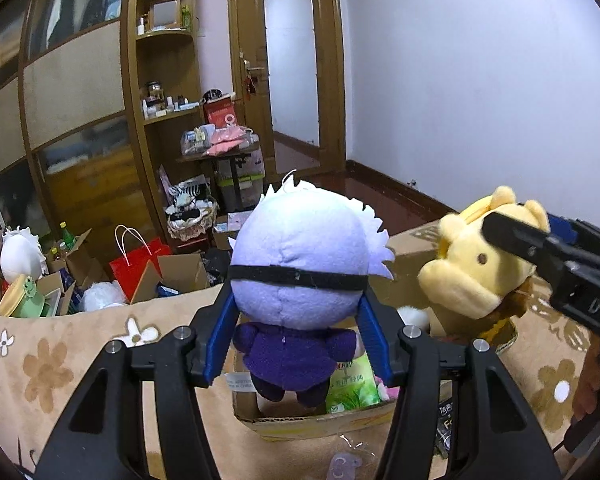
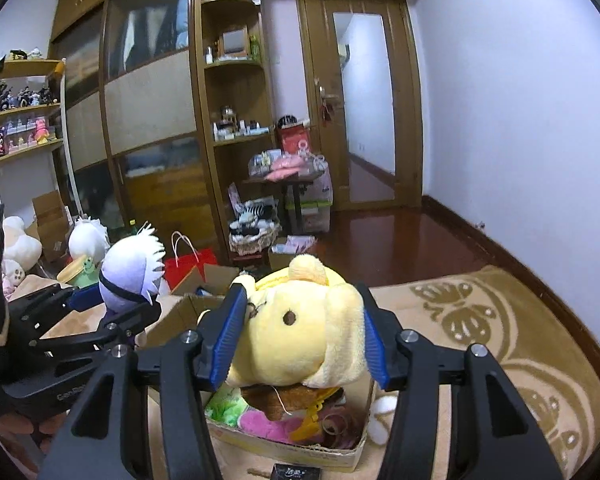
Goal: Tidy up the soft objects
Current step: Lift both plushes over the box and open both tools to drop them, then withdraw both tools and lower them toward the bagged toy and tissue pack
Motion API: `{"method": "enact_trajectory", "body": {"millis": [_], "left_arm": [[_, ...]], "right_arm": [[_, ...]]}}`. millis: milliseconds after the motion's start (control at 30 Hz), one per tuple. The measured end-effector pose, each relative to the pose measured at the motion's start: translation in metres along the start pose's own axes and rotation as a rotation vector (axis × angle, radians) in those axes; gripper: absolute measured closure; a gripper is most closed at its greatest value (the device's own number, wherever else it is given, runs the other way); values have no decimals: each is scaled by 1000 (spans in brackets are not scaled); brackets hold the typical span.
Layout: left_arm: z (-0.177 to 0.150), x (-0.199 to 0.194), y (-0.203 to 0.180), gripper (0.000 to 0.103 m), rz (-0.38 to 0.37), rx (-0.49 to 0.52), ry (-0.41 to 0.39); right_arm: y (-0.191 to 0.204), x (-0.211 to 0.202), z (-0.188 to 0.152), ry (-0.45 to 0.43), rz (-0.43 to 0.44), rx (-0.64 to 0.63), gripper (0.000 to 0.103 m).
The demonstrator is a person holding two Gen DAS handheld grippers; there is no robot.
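Note:
My left gripper (image 1: 298, 300) is shut on a white-haired plush doll (image 1: 300, 256) in a purple outfit with a black band round its head, held above an open cardboard box (image 1: 300, 424). My right gripper (image 2: 300, 316) is shut on a yellow bear plush (image 2: 296, 336), also held over the box (image 2: 300, 446). The bear shows in the left wrist view (image 1: 472, 272) to the right of the doll. The doll shows in the right wrist view (image 2: 130, 276) at the left. The box holds a pink plush (image 2: 268, 426) and a green packet (image 1: 350, 388).
The box sits on a beige flower-patterned bed cover (image 1: 60, 360). Beyond the bed edge are a red paper bag (image 1: 134, 268), cardboard boxes with plush toys (image 1: 20, 256), a laden small table (image 2: 288, 176), wooden wardrobes and a door (image 1: 288, 68).

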State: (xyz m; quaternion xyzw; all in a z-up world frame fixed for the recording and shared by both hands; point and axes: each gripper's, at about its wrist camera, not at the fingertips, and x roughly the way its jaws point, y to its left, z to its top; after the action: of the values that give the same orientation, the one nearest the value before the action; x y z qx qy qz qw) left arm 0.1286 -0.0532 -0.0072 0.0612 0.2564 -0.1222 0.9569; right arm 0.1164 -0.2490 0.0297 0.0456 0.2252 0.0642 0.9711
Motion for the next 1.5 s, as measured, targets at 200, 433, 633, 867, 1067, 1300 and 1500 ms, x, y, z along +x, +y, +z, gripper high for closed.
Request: {"method": "enact_trajectory", "body": {"millis": [200, 433, 633, 867, 1067, 1300, 1500], "left_arm": [[-9, 6, -4, 47, -8, 10, 28], [-18, 13, -8, 46, -24, 10, 74], [-25, 19, -15, 46, -18, 28, 105], [-29, 26, -17, 43, -3, 39, 133], [-33, 30, -17, 42, 5, 45, 159], [-37, 22, -14, 28, 32, 48, 134], [-38, 11, -9, 23, 36, 39, 135]], "right_arm": [[-2, 12, -10, 33, -2, 4, 46], [-2, 21, -16, 62, -5, 1, 46], [-4, 28, -22, 85, -7, 8, 45], [-13, 36, -31, 124, 0, 42, 44], [-19, 36, -37, 149, 7, 69, 44], [-15, 20, -33, 145, 10, 59, 44], [-16, 2, -32, 125, -2, 69, 27]]}}
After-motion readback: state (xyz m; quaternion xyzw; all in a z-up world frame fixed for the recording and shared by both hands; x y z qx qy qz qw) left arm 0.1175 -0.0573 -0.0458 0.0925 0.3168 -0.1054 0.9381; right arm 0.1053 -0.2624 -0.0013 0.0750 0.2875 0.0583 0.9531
